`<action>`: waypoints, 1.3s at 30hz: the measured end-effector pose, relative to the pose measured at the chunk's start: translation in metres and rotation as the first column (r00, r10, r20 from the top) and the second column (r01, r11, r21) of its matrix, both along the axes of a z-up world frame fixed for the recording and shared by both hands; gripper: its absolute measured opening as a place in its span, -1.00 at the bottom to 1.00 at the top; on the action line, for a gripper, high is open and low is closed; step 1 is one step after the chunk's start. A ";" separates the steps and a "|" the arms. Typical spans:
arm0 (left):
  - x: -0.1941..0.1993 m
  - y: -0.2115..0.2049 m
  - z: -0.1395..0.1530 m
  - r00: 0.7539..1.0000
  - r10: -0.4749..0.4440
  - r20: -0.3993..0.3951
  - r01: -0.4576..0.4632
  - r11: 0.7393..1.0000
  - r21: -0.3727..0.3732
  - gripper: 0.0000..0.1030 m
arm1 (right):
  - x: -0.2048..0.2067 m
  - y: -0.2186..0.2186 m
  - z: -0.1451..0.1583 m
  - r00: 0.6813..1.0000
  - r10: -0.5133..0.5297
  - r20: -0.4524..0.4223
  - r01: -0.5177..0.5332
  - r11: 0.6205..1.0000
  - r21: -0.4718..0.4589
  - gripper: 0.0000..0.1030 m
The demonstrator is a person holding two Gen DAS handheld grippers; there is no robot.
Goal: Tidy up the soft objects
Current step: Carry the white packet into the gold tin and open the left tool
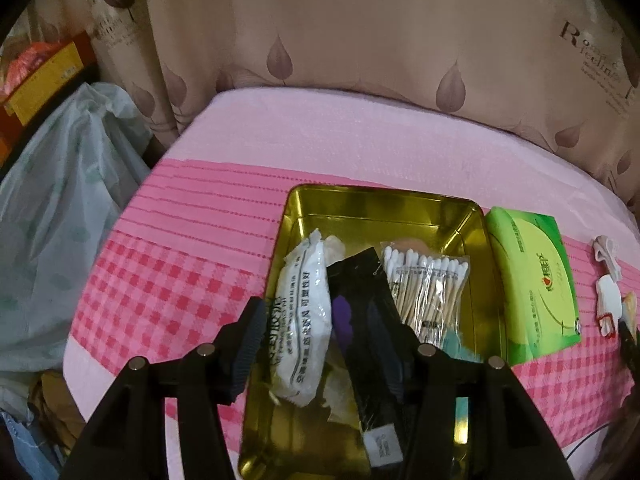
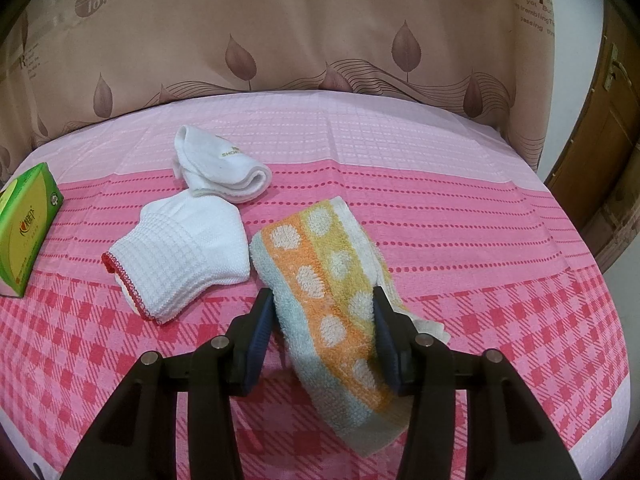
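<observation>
Under my fingers the cloth (image 2: pixel 500 216) runs pale pink, then pink with dotted red stripes, then pink-and-red check. My right side sees a towel (image 2: pixel 320 280) striped pale blue, orange and yellow with white dots, a white knit piece (image 2: pixel 184 256) edged in red, and a white sock (image 2: pixel 218 168). My left sees a gold tin (image 1: pixel 376 204), a black packet (image 1: pixel 368 300), a white packet (image 1: pixel 304 304) and a green tissue pack (image 1: pixel 532 280).

A home room is showing itself here: a leaf-printed curtain (image 2: pixel 320 40) is hanging behind a pink checked tablecloth (image 2: pixel 480 300), a wooden door (image 2: pixel 596 168) standing alongside.
</observation>
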State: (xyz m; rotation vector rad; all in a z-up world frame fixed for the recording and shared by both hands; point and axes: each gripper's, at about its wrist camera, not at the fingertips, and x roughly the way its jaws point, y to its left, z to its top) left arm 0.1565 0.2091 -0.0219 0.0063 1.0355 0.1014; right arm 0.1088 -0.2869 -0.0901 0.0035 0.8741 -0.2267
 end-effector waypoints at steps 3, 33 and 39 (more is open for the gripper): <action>-0.014 -0.003 0.007 0.999 -0.008 0.039 0.006 0.999 0.046 0.05 | 0.000 0.000 0.000 1.000 0.000 0.002 0.000 1.000 0.002 -0.11; -0.074 0.047 -0.002 0.977 0.130 0.167 -0.137 0.990 0.034 0.06 | -0.023 0.044 0.055 0.993 0.022 0.112 -0.030 0.998 0.064 -0.35; -0.075 0.059 0.000 0.969 0.183 0.164 -0.184 0.983 -0.008 0.06 | -0.015 0.093 0.079 0.982 0.117 0.151 -0.132 0.987 0.088 -0.35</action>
